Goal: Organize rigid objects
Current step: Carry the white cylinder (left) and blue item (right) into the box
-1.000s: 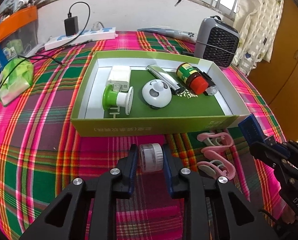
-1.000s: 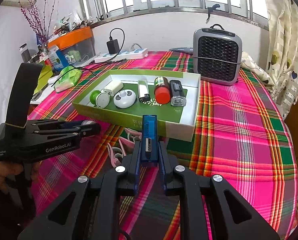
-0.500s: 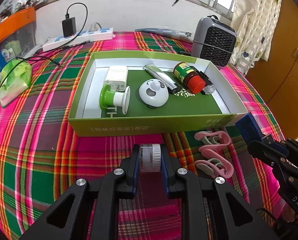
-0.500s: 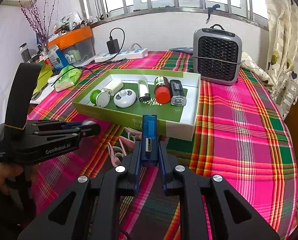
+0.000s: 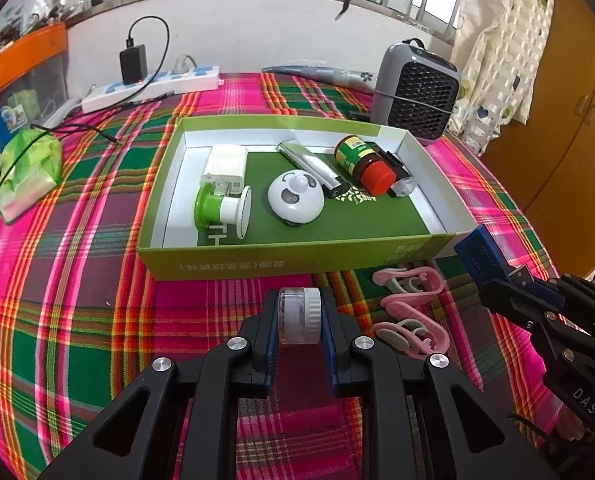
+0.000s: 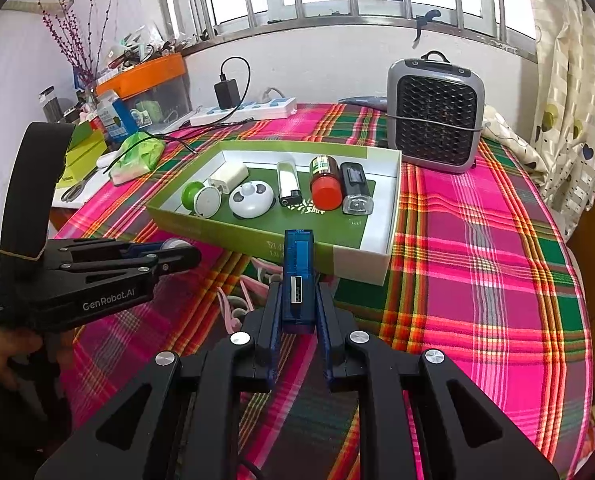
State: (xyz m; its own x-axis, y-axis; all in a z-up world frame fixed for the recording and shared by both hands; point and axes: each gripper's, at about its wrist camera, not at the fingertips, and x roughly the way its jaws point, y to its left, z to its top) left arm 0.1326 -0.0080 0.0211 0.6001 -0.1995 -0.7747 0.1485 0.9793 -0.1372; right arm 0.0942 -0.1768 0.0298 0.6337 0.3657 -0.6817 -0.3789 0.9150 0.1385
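Observation:
My left gripper is shut on a small clear jar with a white lid, held just in front of the green box. My right gripper is shut on a blue USB device, also in front of the box; it shows at the right of the left wrist view. The box holds a green-and-white reel, a white charger, a round white panda gadget, a silver lighter, a red-capped bottle and a black item.
Several pink clips lie on the plaid cloth between the grippers. A grey heater stands behind the box. A power strip and a green packet lie at the back left. The table edge is at the right.
My left gripper has closed onto the jar and lifted it slightly. My right gripper has kept still with the USB device.

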